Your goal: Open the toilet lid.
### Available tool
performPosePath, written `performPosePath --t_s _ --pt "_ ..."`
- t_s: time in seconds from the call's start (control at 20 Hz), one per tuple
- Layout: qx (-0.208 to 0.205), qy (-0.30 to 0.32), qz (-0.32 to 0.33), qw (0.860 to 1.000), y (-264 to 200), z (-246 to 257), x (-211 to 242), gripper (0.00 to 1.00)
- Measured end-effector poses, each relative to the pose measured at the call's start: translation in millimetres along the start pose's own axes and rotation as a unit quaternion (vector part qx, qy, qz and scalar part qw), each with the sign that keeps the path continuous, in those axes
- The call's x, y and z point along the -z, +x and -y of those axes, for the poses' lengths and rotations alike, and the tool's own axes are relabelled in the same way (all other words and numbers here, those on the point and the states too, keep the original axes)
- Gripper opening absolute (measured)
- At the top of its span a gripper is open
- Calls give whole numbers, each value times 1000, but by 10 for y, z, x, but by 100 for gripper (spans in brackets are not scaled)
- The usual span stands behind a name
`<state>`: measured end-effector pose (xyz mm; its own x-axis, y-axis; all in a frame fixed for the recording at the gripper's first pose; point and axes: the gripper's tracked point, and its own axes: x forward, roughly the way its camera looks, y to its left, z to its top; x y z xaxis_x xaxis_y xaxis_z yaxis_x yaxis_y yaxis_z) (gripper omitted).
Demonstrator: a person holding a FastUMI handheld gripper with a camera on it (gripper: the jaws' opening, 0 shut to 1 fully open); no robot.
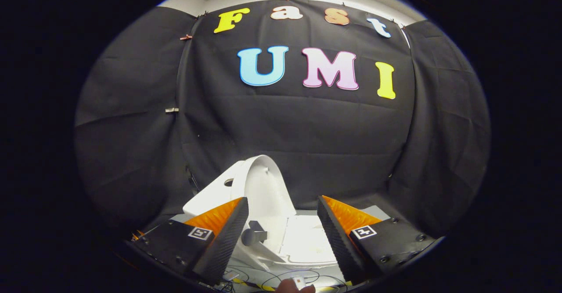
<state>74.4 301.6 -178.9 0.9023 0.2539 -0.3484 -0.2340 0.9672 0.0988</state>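
Jaws [281, 236] stand wide apart and released, grasping nothing. Between and just beyond them, in the lower centre of the frame, sits the toilet [303, 240]. Its lid [263, 187] stands raised, upright and leaning toward the cistern [210, 192] at lower left. Judged from this, the opening step appears done or nearly so. Next move: confirm the lid rests stably, then draw clear without knocking it.

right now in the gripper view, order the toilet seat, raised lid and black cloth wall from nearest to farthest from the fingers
1. Toilet seat: between the open fingers, low.
2. Raised lid: just beyond, toward the left finger.
3. Black cloth wall: farthest, behind the toilet.
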Motion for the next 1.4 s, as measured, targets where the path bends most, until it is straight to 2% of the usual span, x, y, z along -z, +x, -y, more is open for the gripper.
performPosePath --t_s 0.55,1.1,1.4 --pt "21 38 59 997 -636 890 -616 99" --pt "81 40 135 987 -1337 2100 -1083 99" --pt "101 45 150 982 -1476 2323 -1187 98"
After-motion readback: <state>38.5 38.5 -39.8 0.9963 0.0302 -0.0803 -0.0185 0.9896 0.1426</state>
